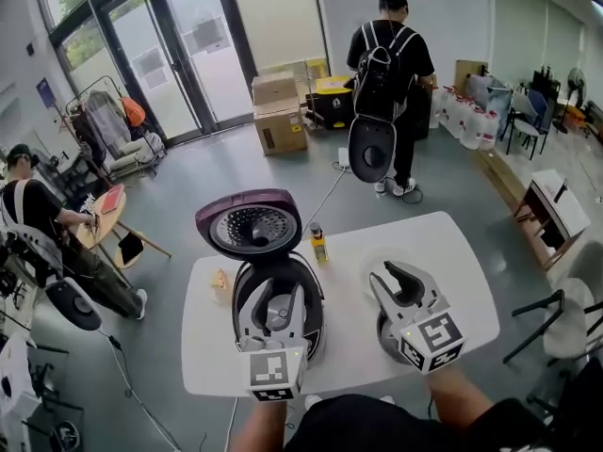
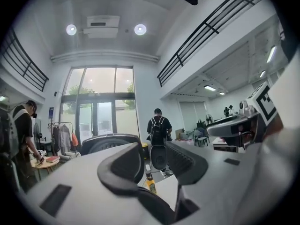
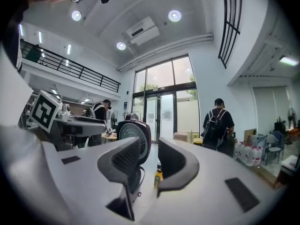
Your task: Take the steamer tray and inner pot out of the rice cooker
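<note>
The rice cooker (image 1: 247,295) stands on the white table (image 1: 452,262) with its purple lid (image 1: 250,224) raised, the vented inside facing me. My left gripper (image 1: 283,301) hovers in front of the cooker's mouth and hides what is inside; its jaws are open with nothing between them (image 2: 154,158). My right gripper (image 1: 398,279) is held level to the right of the cooker, also open and empty (image 3: 149,156). Below it a dark round vessel (image 1: 384,335) sits on the table, mostly hidden. The lid (image 3: 136,139) shows beyond the right gripper's left jaw.
A small yellow bottle (image 1: 319,243) stands just right of the cooker, and a small pale object (image 1: 220,281) lies at the table's left. A person with a backpack (image 1: 386,64) stands beyond; another sits at the left (image 1: 38,215). A chair (image 1: 565,318) is at the right.
</note>
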`<action>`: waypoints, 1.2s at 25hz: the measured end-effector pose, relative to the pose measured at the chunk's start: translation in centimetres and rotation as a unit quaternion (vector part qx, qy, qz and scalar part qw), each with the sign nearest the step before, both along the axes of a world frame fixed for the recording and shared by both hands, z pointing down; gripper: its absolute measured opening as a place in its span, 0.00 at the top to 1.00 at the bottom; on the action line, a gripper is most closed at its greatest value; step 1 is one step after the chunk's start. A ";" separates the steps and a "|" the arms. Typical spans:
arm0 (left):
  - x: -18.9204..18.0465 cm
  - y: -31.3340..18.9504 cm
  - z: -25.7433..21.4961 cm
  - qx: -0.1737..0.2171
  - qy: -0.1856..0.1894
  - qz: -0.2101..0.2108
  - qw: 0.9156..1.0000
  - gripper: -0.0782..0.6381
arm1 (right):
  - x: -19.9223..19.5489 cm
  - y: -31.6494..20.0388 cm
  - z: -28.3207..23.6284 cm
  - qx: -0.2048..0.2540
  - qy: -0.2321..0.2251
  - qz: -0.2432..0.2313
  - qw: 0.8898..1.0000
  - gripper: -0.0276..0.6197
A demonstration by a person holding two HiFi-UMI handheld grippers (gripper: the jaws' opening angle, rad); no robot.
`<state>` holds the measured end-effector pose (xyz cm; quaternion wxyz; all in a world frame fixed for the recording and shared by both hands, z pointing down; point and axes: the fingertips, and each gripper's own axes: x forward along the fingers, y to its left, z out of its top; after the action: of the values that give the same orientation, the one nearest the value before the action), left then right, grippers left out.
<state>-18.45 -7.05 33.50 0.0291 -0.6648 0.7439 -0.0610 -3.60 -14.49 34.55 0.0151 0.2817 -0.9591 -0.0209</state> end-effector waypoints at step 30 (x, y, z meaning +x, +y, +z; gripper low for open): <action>-5.2 2.4 3.0 -0.021 0.006 -0.037 0.999 0.90 | -5.5 1.0 0.5 0.040 0.028 0.003 0.999 0.96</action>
<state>-23.65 -4.63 36.46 0.0085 -0.6379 0.7665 -0.0738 -9.14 -13.46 35.02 0.0304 0.2843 -0.9559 -0.0671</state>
